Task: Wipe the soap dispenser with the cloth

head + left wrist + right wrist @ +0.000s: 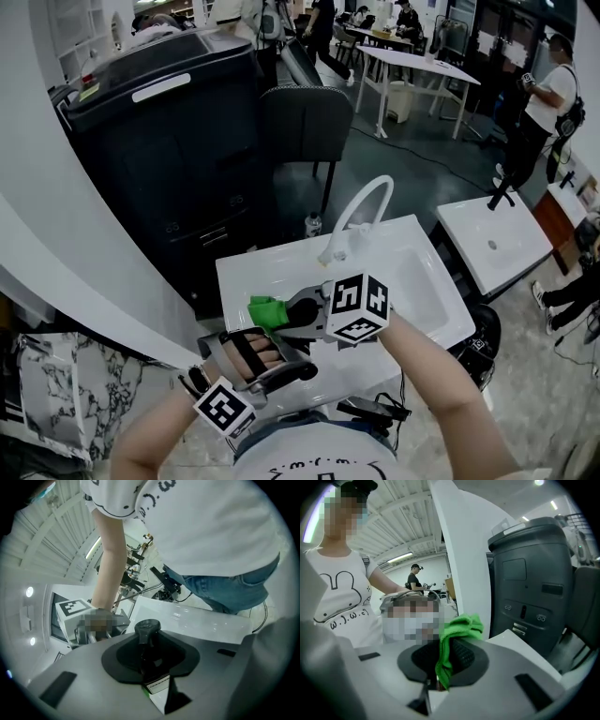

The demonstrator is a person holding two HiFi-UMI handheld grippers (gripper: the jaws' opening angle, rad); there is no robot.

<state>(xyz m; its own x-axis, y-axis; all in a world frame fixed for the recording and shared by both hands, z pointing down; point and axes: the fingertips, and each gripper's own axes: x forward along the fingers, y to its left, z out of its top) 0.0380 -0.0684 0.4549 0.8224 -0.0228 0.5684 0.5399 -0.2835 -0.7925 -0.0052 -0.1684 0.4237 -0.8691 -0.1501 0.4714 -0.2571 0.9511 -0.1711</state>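
A tall black plastic cabinet [169, 141] is being shown at the upper left of the head view, with a dark padded chair [305, 122] just beside it. A white rectangular washbasin [422, 277] with a curved white faucet [345, 225] is being shown at centre. White tables [412, 64] are being lit along the top, on the grey floor [403, 178].

dim, ceiling striplights [399, 557] overhead, fisheye edges warped and dark

Your left gripper [150, 663] has its jaws clamped on the dark soap dispenser [147, 630], with the black pump head poking up between them. Behind it are the white basin [197, 618] and your forearm [110, 559].
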